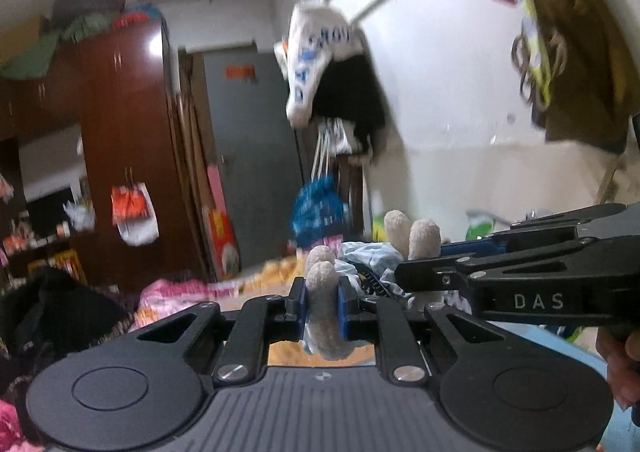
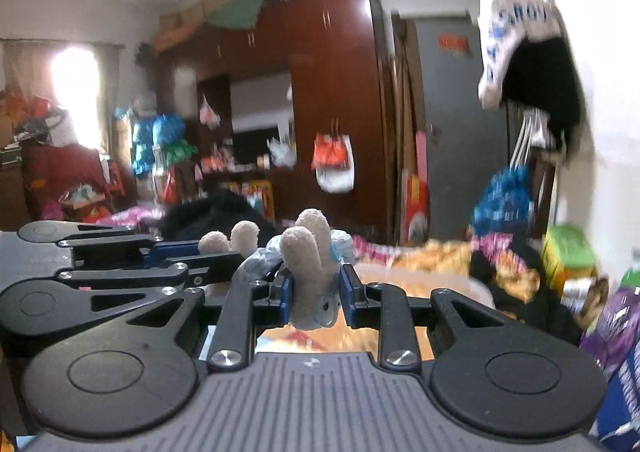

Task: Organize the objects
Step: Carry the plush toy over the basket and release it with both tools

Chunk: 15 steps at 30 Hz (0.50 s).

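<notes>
A soft toy with beige terry limbs and pale blue cloth is held up between both grippers. My left gripper is shut on one beige limb. My right gripper is shut on another beige limb and blue cloth. In the left wrist view the right gripper comes in from the right, with two more beige limbs sticking up beside it. In the right wrist view the left gripper lies at the left.
A bed with pink and orange bedding lies below. A dark red wardrobe and grey door stand behind. A white bag and black garment hang on the wall. Clutter sits at right.
</notes>
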Motion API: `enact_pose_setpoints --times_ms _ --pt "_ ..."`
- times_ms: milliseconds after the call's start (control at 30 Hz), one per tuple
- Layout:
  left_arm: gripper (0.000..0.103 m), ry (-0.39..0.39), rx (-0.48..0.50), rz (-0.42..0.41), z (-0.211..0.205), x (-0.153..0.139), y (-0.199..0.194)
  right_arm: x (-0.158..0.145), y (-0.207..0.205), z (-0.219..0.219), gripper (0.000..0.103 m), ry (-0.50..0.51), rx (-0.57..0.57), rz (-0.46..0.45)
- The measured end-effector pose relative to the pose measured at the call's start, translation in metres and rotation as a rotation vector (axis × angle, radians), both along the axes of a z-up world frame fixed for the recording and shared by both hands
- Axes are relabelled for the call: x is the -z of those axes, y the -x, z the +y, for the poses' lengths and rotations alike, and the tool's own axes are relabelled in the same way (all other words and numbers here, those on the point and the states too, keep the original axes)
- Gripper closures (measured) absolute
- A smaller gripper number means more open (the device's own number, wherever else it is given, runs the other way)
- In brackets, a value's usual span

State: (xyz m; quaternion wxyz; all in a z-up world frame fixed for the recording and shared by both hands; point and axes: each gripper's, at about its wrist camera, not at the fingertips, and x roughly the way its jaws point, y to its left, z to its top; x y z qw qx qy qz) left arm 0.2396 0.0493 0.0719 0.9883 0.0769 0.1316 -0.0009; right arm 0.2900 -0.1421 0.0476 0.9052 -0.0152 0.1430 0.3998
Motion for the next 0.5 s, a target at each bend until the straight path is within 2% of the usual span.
enact_pose_setpoints --times_ms 167,300,333,400,433,467,500 --pt "0.085 0.0 0.0 0.035 0.002 0.014 -0.01 0.014 -0.009 -0.001 0.075 0.013 0.013 0.059" --pt "0.084 0.001 -0.007 0.05 0.004 0.018 -0.015 0.014 -0.007 0.002 0.074 0.043 0.02 0.043" --pt "0.081 -0.011 -0.011 0.057 0.004 0.02 -0.016 0.013 -0.007 0.002 0.071 0.051 0.022 0.043" --pt "0.07 -0.067 -0.04 0.054 -0.003 0.021 -0.019 0.01 -0.011 0.003 0.058 0.064 0.031 0.06" --pt "0.057 -0.095 -0.071 0.041 -0.005 0.022 -0.019 0.009 -0.008 -0.001 0.053 0.057 0.07 0.066" --pt "0.042 -0.108 -0.096 0.021 -0.005 0.023 -0.015 0.003 -0.01 -0.005 0.038 0.033 0.1 0.065" --pt "0.036 -0.096 -0.097 0.008 -0.004 0.022 -0.011 0.001 -0.005 -0.013 0.015 -0.001 0.107 0.06"
